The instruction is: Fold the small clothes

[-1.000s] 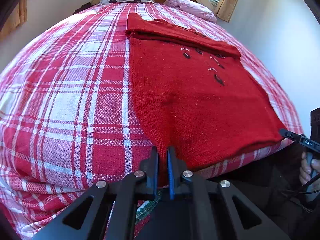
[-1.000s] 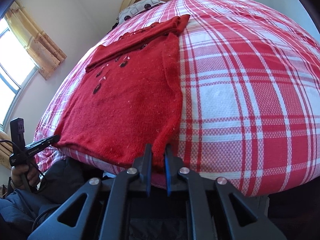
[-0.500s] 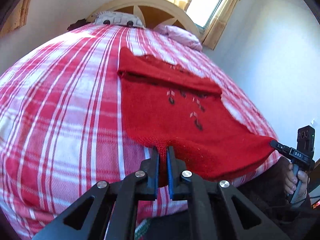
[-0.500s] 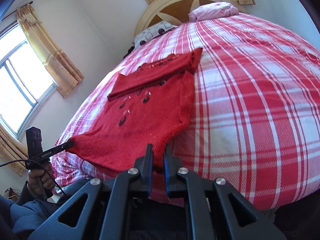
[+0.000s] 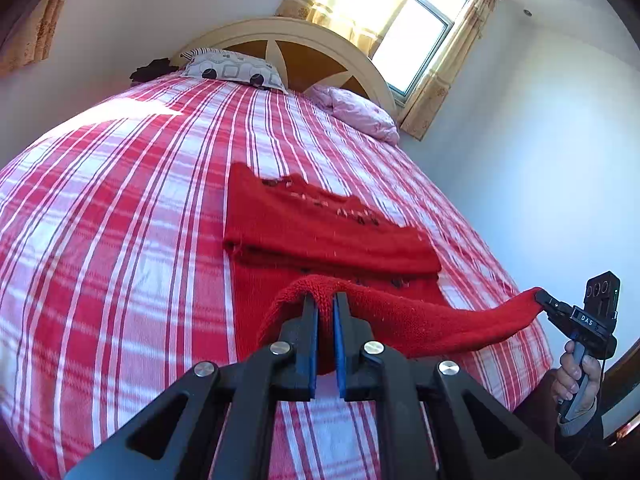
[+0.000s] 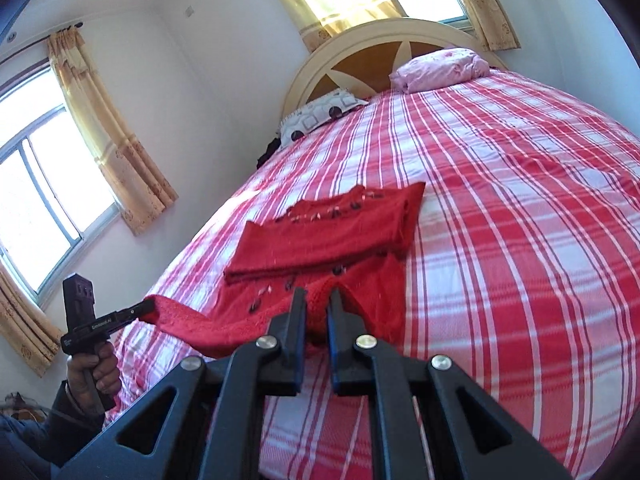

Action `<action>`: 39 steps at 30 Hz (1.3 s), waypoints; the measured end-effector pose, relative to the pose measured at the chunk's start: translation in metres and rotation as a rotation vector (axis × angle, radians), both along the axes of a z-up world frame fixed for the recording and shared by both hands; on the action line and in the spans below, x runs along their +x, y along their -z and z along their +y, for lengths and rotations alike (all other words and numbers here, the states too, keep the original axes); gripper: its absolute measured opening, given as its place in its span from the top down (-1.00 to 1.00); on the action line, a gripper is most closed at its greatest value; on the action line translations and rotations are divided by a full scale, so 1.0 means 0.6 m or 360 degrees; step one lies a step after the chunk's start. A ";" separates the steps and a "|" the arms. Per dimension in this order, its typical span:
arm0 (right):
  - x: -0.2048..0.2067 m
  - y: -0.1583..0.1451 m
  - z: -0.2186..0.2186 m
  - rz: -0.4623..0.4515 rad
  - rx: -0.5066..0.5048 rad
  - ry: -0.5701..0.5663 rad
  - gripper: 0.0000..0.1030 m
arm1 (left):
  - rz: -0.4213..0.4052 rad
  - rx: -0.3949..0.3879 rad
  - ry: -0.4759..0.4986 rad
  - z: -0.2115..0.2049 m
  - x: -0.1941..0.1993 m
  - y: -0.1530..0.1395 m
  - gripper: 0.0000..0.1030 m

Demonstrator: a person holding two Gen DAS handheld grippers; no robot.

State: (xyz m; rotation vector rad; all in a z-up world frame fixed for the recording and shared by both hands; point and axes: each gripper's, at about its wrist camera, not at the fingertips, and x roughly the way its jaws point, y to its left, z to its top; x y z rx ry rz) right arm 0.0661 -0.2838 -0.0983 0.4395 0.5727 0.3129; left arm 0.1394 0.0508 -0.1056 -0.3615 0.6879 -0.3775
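A red knitted sweater (image 5: 320, 236) with small dark motifs lies on the red-and-white plaid bed (image 5: 120, 208), its top part folded over. My left gripper (image 5: 326, 300) is shut on one bottom corner of the hem, lifted above the bed. My right gripper (image 6: 318, 296) is shut on the other bottom corner (image 6: 320, 300). The hem hangs stretched between them. The right gripper also shows in the left wrist view (image 5: 540, 294), and the left gripper in the right wrist view (image 6: 148, 305). The sweater shows in the right wrist view (image 6: 320, 236).
A patterned grey pillow (image 5: 232, 66) and a pink pillow (image 5: 360, 110) lie by the curved headboard (image 5: 288, 36). Curtained windows (image 5: 416, 40) are behind the bed and on the side wall (image 6: 44, 184). A wall runs along the bed's right side.
Both grippers have risen and moved forward over the bed, lifting the sweater's bottom hem off the near edge and carrying it toward the folded top part.
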 end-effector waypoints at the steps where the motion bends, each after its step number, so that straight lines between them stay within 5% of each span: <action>1: 0.014 -0.005 -0.004 -0.0005 0.0009 0.0011 0.77 | -0.0005 -0.0008 -0.0006 0.001 0.013 -0.005 0.88; 21: 0.273 -0.033 -0.036 0.0097 0.0024 0.0115 0.77 | 0.0136 -0.0056 -0.0063 0.010 0.281 0.000 0.88; 31: 0.420 0.047 -0.048 0.0361 0.0024 0.0141 0.77 | 0.0346 -0.0057 -0.0097 0.013 0.399 0.075 0.87; 39: 0.515 0.114 -0.062 0.0532 -0.0027 0.0185 0.77 | 0.0388 -0.0106 -0.0113 0.011 0.457 0.113 0.84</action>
